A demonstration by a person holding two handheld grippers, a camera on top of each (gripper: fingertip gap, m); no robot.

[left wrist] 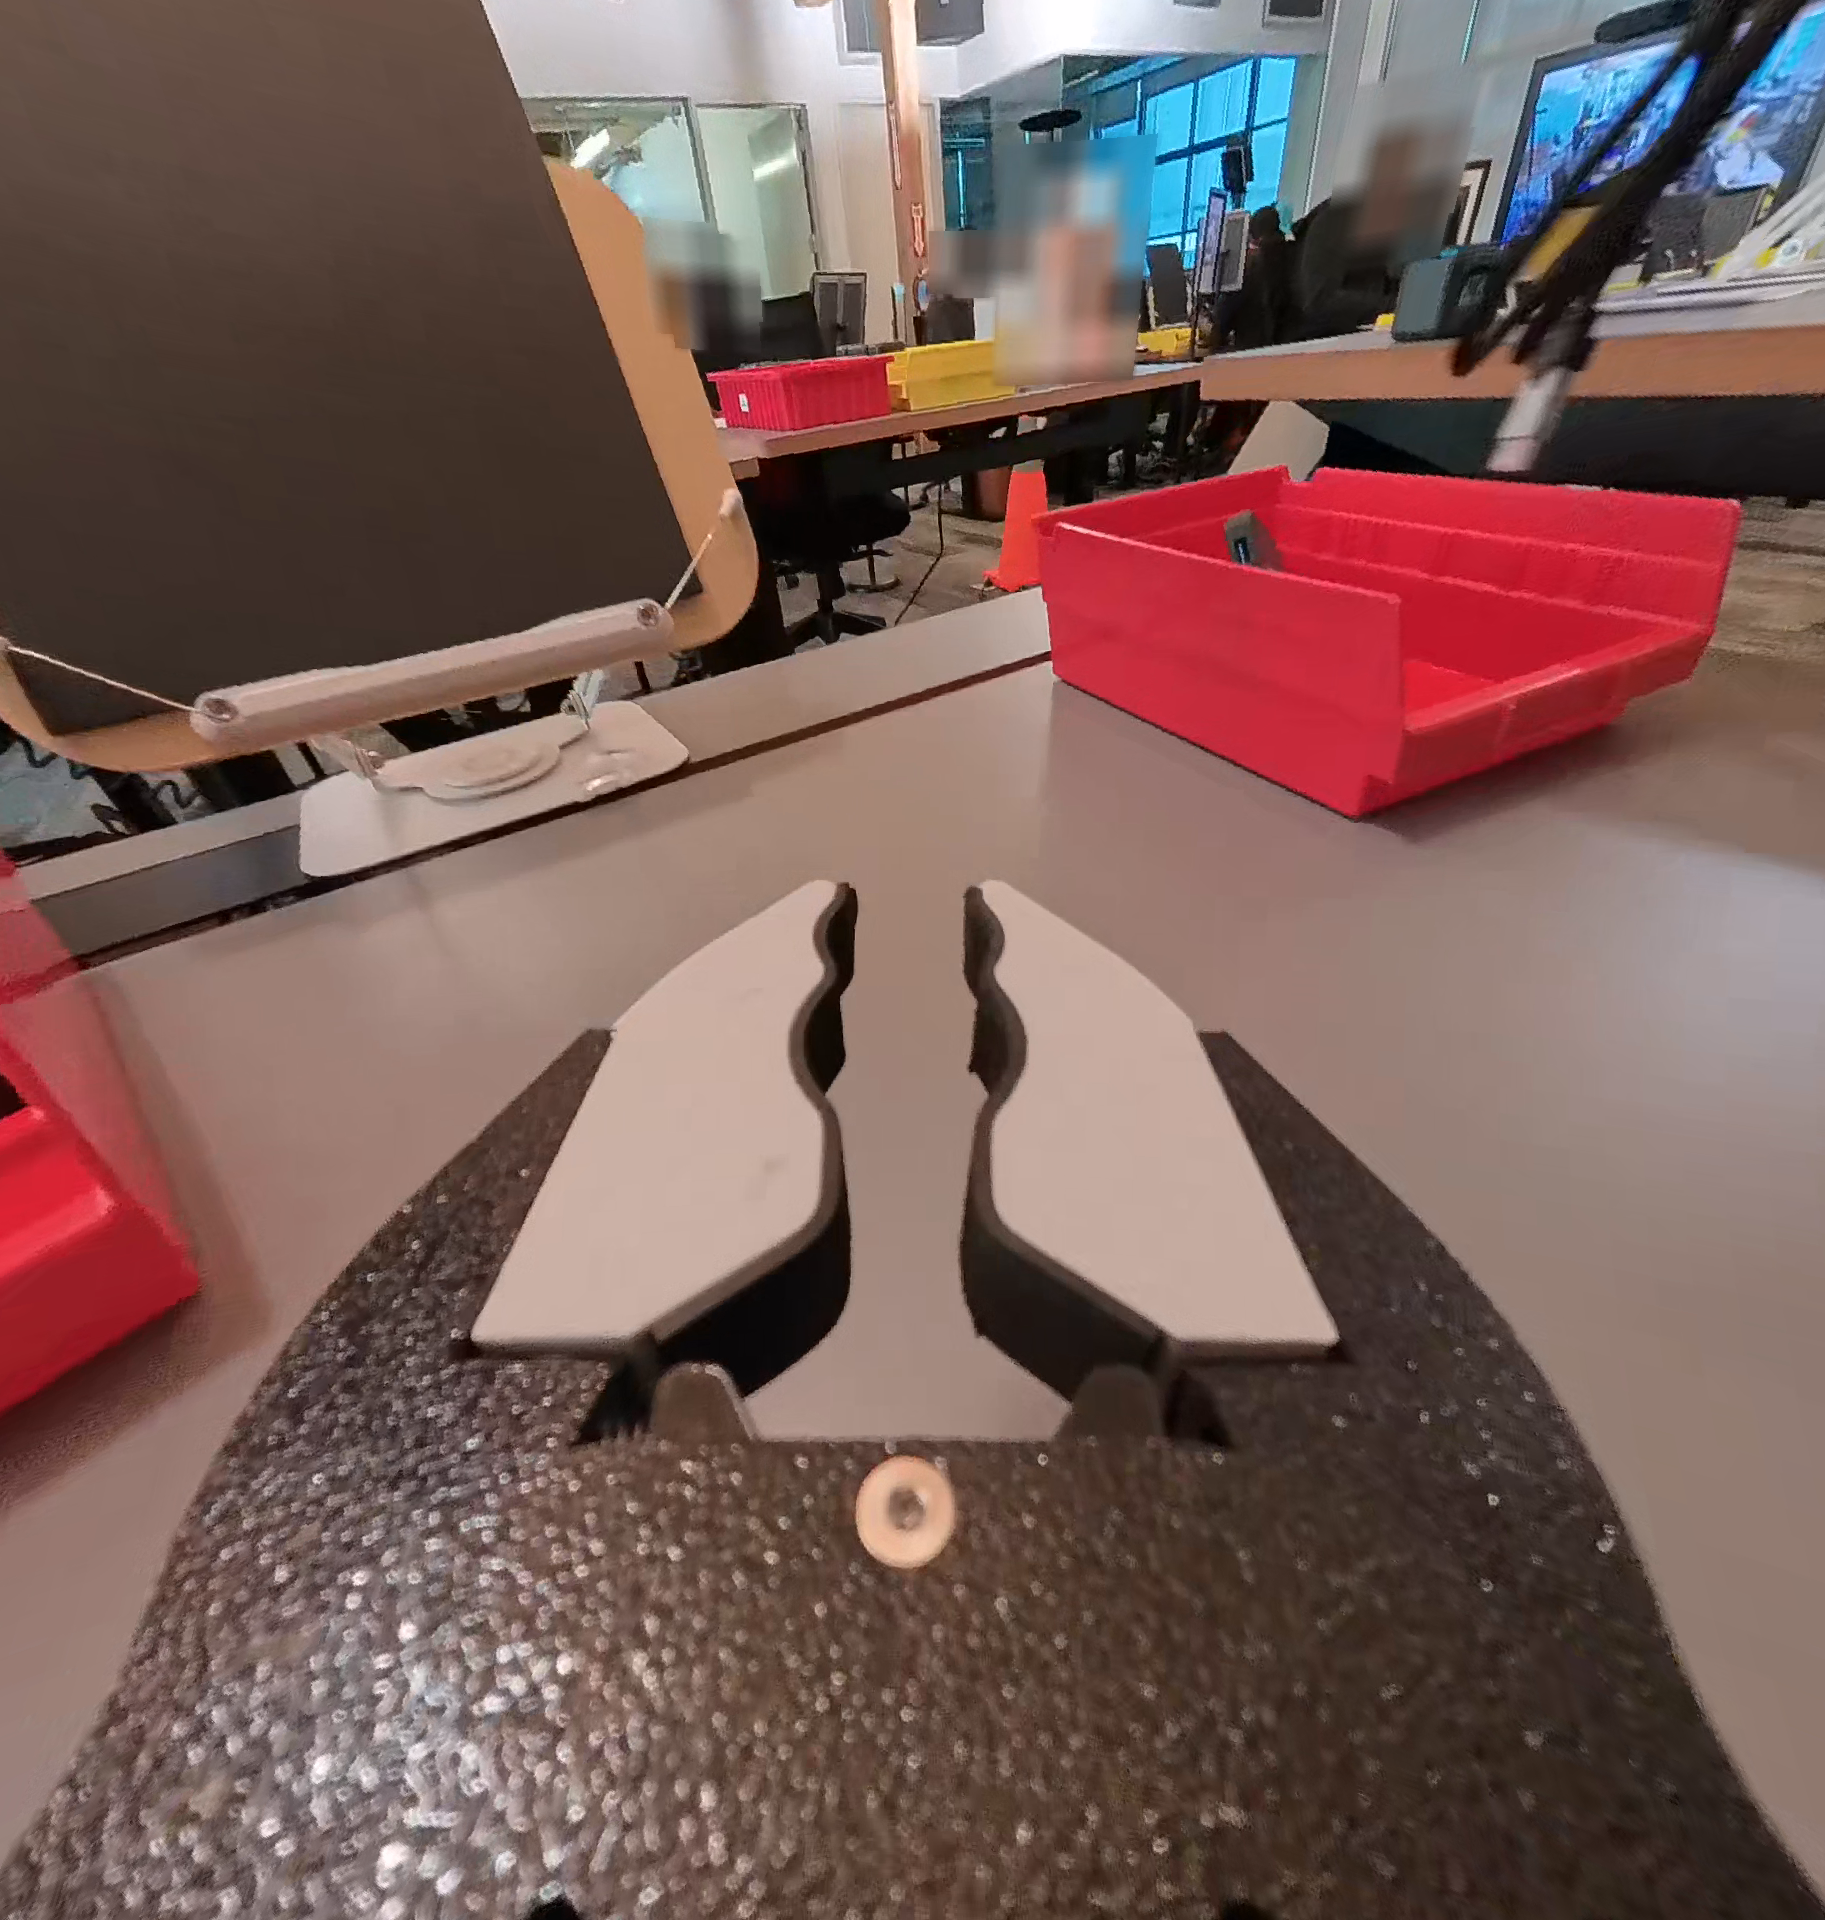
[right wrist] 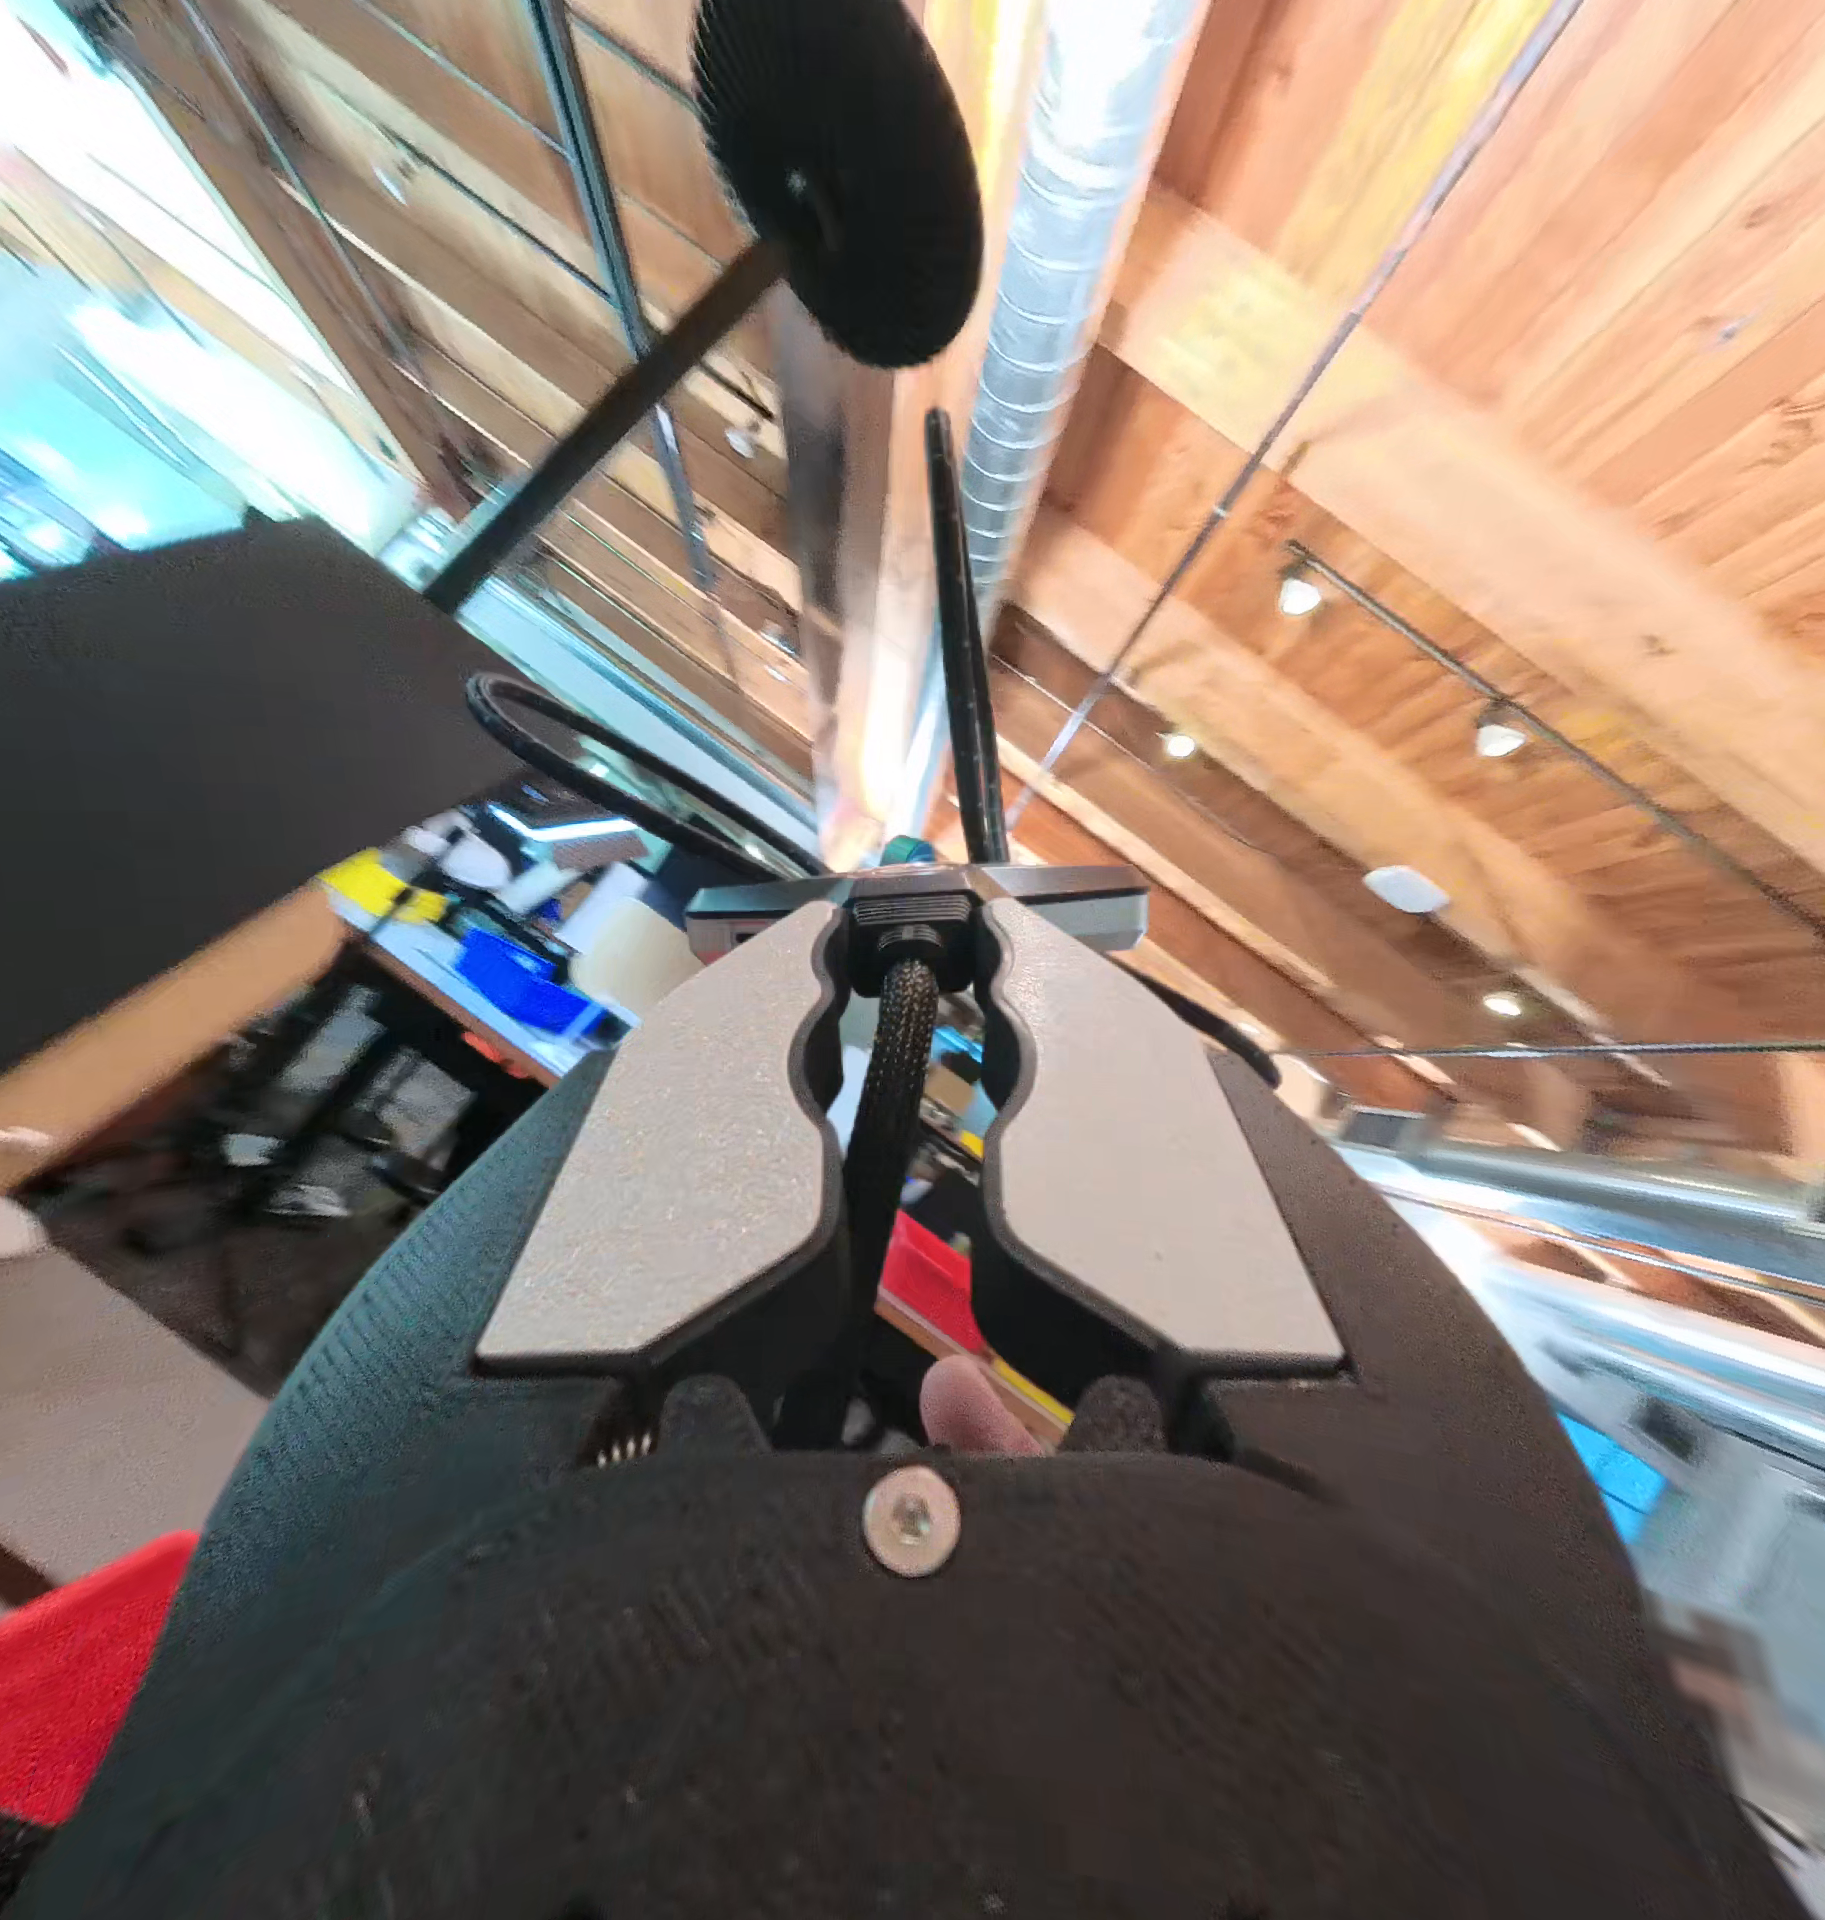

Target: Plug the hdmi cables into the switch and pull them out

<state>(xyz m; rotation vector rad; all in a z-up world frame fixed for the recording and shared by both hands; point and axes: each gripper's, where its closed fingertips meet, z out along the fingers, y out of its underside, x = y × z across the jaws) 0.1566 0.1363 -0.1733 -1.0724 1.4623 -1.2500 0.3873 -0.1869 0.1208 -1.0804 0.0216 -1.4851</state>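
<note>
Right fingers (right wrist: 908, 920) pinch the HDMI plug (right wrist: 906, 925) at the switch (right wrist: 1064, 894).
My left fingers (left wrist: 908, 914) sit narrowly parted, empty, above the table (left wrist: 1407, 1039).

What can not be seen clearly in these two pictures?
- Right wrist view: the switch ports are hidden behind the right claw and the cable plug.
- Left wrist view: the small dark item in the red bin is too small to identify.
</note>
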